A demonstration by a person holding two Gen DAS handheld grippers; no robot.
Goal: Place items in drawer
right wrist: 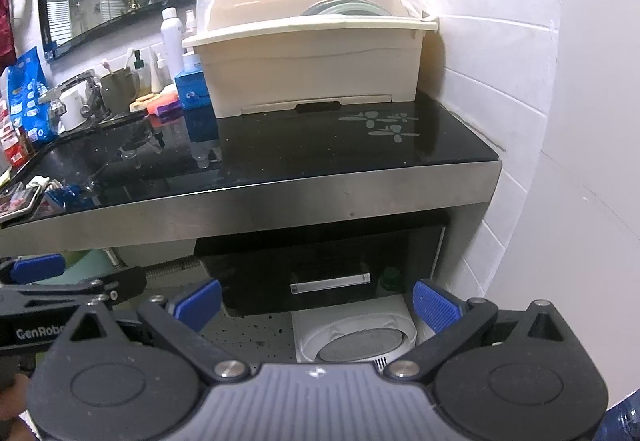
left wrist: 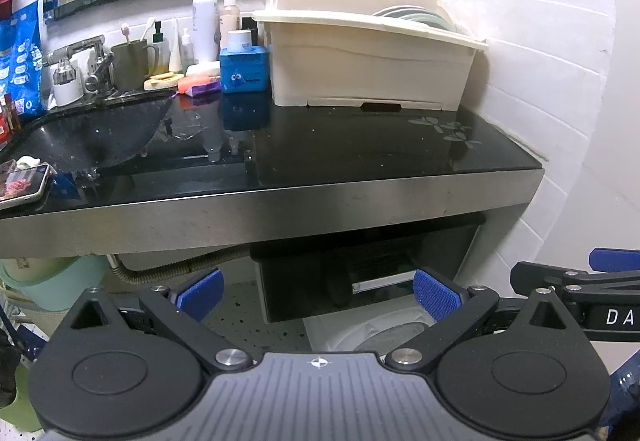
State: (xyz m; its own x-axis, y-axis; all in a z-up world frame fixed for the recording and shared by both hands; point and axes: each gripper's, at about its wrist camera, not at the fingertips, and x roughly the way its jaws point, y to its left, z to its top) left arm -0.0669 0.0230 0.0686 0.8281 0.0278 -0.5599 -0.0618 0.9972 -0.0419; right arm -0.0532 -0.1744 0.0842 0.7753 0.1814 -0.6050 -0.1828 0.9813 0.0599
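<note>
A black drawer [right wrist: 320, 273] with a clear bar handle [right wrist: 330, 284] hangs shut under the black countertop [right wrist: 320, 157]; it also shows in the left wrist view [left wrist: 360, 281]. My left gripper [left wrist: 318, 295] is open and empty, held in front of and below the counter, facing the drawer. My right gripper [right wrist: 318, 301] is open and empty too, just in front of the drawer. Each gripper shows at the edge of the other's view. On the counter stand a blue box [left wrist: 244, 69], bottles [left wrist: 205, 21] and soap bars [left wrist: 198, 83].
A cream dish rack [right wrist: 312, 69] with a lid sits at the back right of the counter against the tiled wall. A sink [left wrist: 92, 137] and tap [left wrist: 80, 61] are at the left, a phone [left wrist: 24, 185] at the counter's front left. A white appliance [right wrist: 360, 341] stands on the floor under the drawer.
</note>
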